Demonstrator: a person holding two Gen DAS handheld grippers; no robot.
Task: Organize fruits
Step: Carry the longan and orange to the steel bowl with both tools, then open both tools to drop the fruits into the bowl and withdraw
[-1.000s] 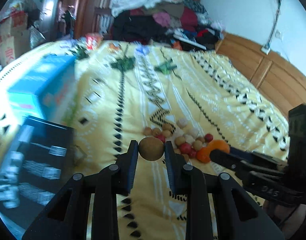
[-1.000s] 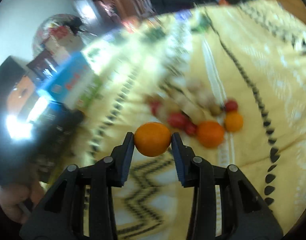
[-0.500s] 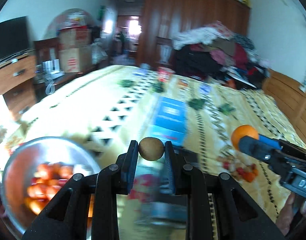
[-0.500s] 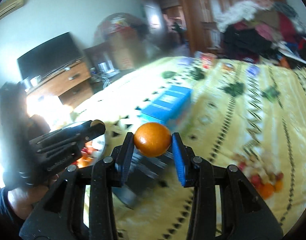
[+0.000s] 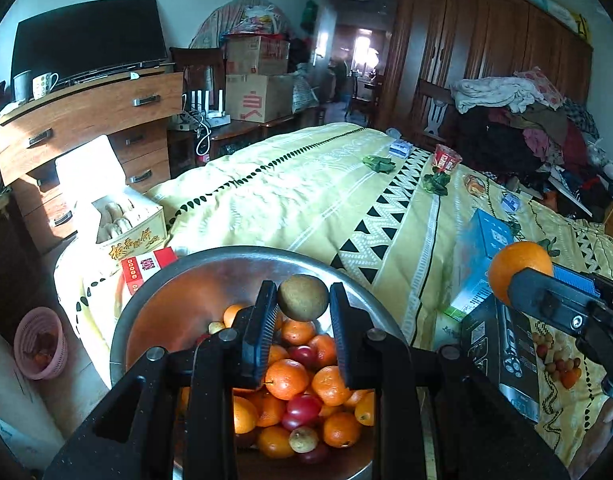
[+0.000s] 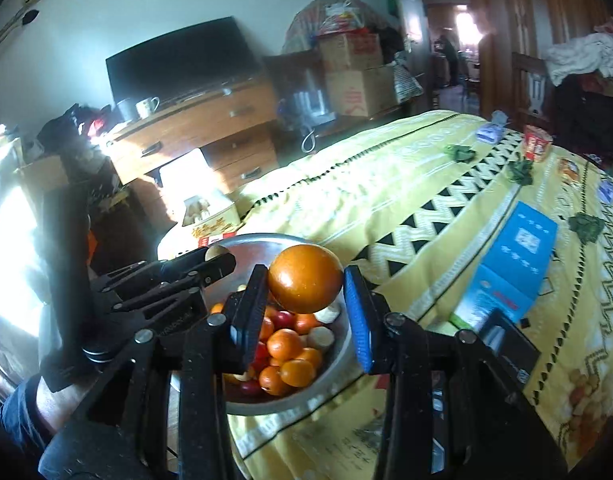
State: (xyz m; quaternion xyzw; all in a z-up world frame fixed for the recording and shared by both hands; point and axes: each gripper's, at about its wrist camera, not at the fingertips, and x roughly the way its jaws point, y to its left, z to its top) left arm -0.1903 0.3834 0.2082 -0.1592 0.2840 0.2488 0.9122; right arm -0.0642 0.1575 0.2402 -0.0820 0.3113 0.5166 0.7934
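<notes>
Step in hand: carrying two fruits to the collecting bowl, drop not yet made. Left tongs (image 5: 302, 304) are clamped narrow on a small round brown-green fruit (image 5: 303, 297), held between the pads right above the round stainless steel bowl (image 5: 154, 304) that already holds a heap of small oranges, red fruits and a few pale ones. Right tongs (image 6: 304, 294) are closed on a glossy round orange (image 6: 305, 278), pads pressing both its sides. In the right wrist view the orange hangs over the bowl's far rim, roughly above the fruit heap; in the left wrist view the same orange sits off to the right, over the bed, near a blue cardboard box (image 5: 482, 256), so it looks less centred over the bowl than the brown fruit.

The bowl rests at the corner of the bed, on the yellow patterned bedspread (image 5: 306, 184). A loose pile of small red and pale fruits (image 5: 558, 360) waits on the bedspread, well apart from the bowl.

Next move, my read: lower both tongs toward the heap, bring the right one further in over the bowl, then open the jaws so each fruit falls a short way. Risk: the heap is already high, so a round fruit may roll off and over the rim.
</notes>
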